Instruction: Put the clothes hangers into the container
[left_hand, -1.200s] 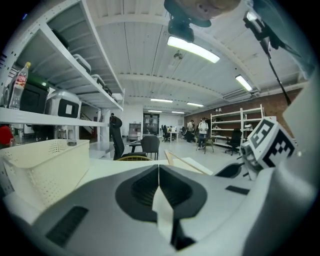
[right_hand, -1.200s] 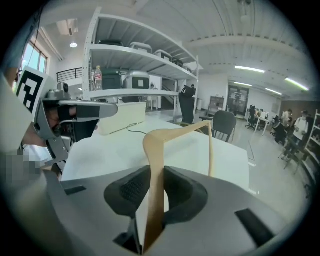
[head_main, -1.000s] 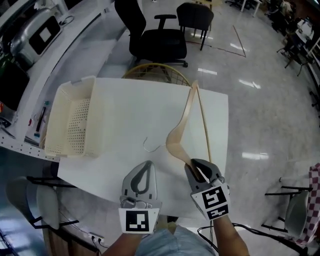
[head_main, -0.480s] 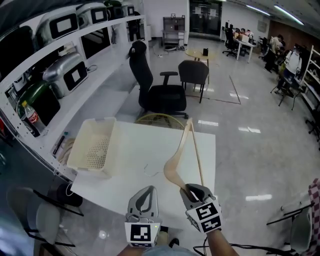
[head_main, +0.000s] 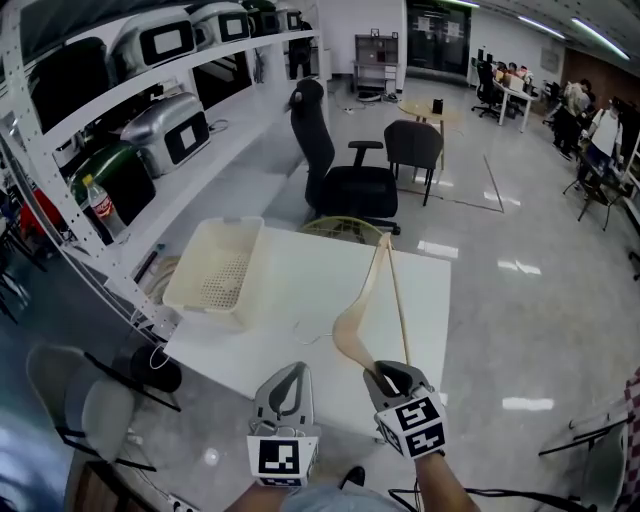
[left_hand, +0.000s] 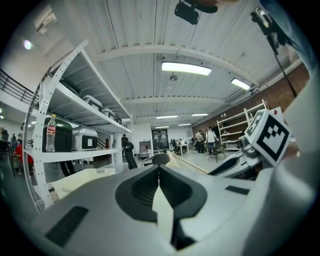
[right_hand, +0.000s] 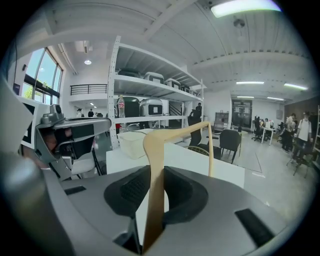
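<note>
R gripper (head_main: 385, 371) clamps hanger (head_main: 361, 308) | hook (head_main: 318, 338) faint, maybe lifted | L gripper (head_main: 290, 375) closed

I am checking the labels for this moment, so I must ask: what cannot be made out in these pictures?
Hook of the hanger: head view, the wire is too thin to tell whether it touches the table.
Hanger's gripped end: head view, hidden under the right gripper.
Basket: left gripper view, mostly hidden behind the left gripper's own body.
Bottle label on the shelf: every view, too small to read.
</note>
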